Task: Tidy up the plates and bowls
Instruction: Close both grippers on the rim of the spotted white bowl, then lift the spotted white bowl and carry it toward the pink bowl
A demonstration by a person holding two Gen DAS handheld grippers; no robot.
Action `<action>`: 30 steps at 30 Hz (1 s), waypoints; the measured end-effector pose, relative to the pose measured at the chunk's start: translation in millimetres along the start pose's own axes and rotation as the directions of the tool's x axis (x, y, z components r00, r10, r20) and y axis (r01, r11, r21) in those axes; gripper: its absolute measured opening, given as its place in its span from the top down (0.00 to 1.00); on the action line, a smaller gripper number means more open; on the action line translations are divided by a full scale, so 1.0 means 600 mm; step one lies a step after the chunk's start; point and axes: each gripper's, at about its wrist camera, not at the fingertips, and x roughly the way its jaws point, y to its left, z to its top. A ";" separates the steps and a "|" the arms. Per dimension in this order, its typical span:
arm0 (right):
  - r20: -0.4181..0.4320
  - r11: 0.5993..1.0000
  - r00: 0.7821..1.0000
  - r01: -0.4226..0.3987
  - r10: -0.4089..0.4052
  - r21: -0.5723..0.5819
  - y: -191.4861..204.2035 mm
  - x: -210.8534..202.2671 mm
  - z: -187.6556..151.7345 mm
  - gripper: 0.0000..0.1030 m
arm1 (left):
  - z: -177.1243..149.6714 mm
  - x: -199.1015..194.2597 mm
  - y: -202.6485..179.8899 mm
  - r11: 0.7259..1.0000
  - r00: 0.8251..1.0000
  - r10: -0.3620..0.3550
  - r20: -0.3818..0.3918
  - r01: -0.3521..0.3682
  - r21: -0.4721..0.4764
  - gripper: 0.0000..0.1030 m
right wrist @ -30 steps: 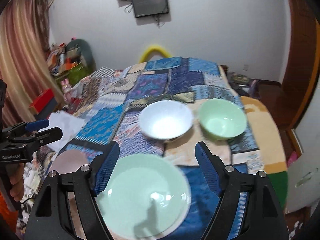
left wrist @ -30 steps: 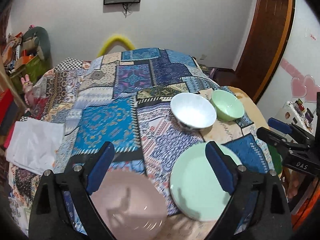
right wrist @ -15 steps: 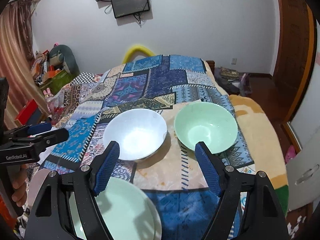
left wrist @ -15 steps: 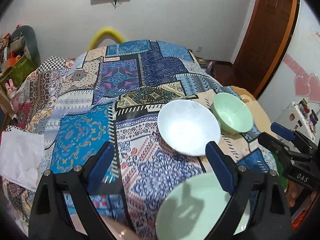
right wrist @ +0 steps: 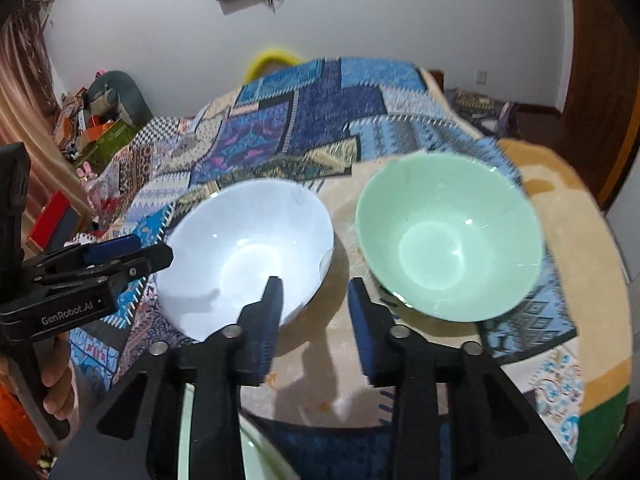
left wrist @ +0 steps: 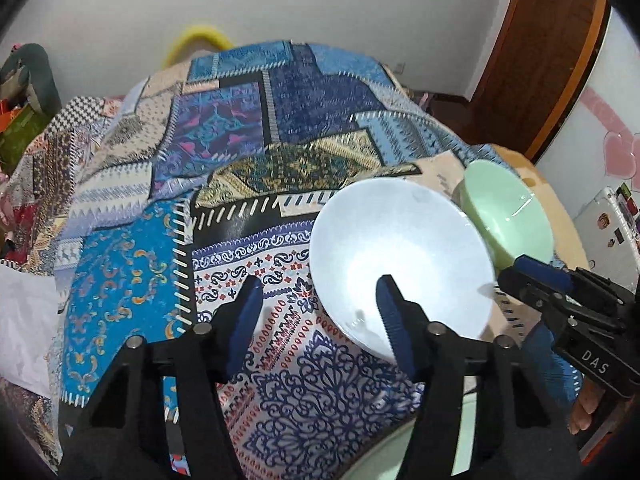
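Grippers first: my left gripper (left wrist: 320,312) has just been closing, now half spread, with nothing pinched between the pads; its right finger (left wrist: 394,320) sits over the white bowl's near rim, the left one over the quilt (left wrist: 120,280). My right gripper (right wrist: 314,316) has also just been closing to a narrow gap, nothing in it, aimed at the cloth between the two bowls. A green plate's edge (right wrist: 188,440) shows under my fingers. Next out, the white bowl (right wrist: 248,252) and the green bowl (right wrist: 448,236) stand upright, near each other but apart.

Plan, my guess: each gripper takes one bowl by the near rim. Straddle the wall properly, one pad inside and one outside, before squeezing. Bedding is soft, so expect tipping; lift straight.
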 end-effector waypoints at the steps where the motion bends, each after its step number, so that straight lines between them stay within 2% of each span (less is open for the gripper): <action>1: -0.007 1.000 1.000 -0.007 0.007 0.005 -0.002 0.007 -0.002 0.75 | 0.000 0.008 0.003 1.000 1.000 0.002 -0.009 -0.002 -0.006 0.51; 6: -0.015 0.999 0.999 -0.030 0.030 0.017 -0.007 0.023 -0.002 0.76 | 0.000 0.036 0.019 0.999 0.998 -0.025 -0.057 0.023 -0.044 0.59; 14: -0.038 0.999 0.998 -0.052 0.052 0.008 -0.004 0.042 0.003 0.79 | 0.006 0.073 0.006 1.000 0.996 0.003 -0.090 -0.005 -0.023 0.67; 17: -0.051 0.999 0.997 -0.054 0.054 0.002 -0.002 0.048 0.007 0.80 | 0.009 0.084 0.001 1.000 0.993 -0.016 -0.113 0.014 -0.015 0.76; 19: -0.062 0.998 0.996 -0.064 0.065 0.007 -0.002 0.053 0.009 0.81 | 0.009 0.089 -0.004 1.000 0.992 -0.029 -0.124 0.028 -0.007 0.86; 24: -0.058 0.999 0.997 -0.050 0.050 -0.010 0.003 0.050 0.009 0.82 | 0.006 0.087 -0.017 1.000 0.993 0.014 -0.115 -0.010 0.030 0.87; 30: -0.049 0.999 0.998 -0.048 0.048 -0.014 0.007 0.033 0.013 0.82 | 0.001 0.069 -0.017 1.000 0.993 -0.007 -0.117 0.009 0.013 0.87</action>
